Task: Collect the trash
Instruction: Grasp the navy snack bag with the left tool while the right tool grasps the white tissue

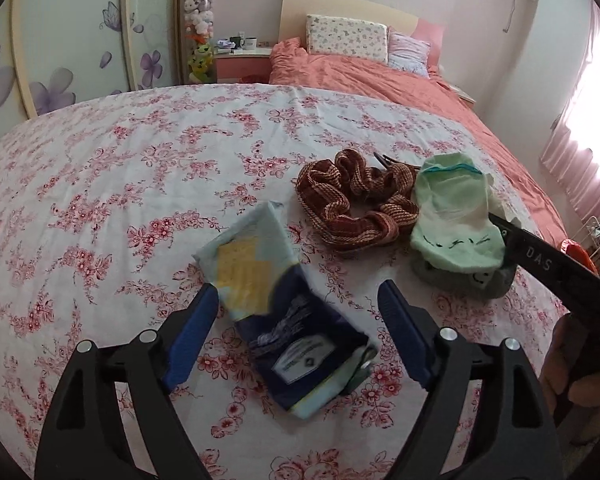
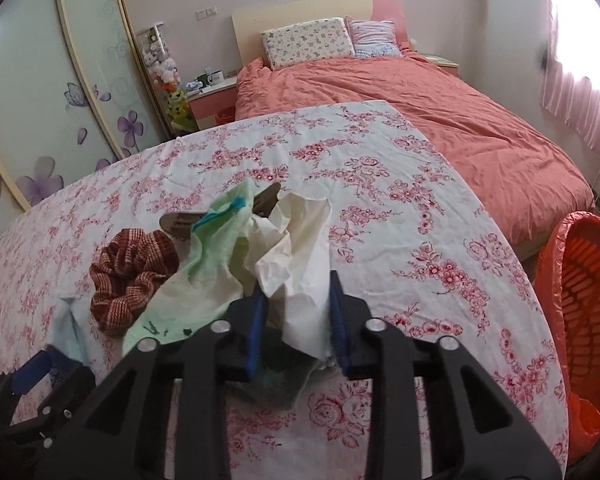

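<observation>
The right gripper pinches the crumpled white paper on the floral cloth, touching a green sock that may snag, while the left gripper stands spread around a blue packet.

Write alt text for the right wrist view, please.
The right gripper closes its blue pads on a crumpled white tissue above a floral tablecloth, beside a pale green sock and a brown scrunchie. An orange-lined bin stands at right, a bed behind.
</observation>
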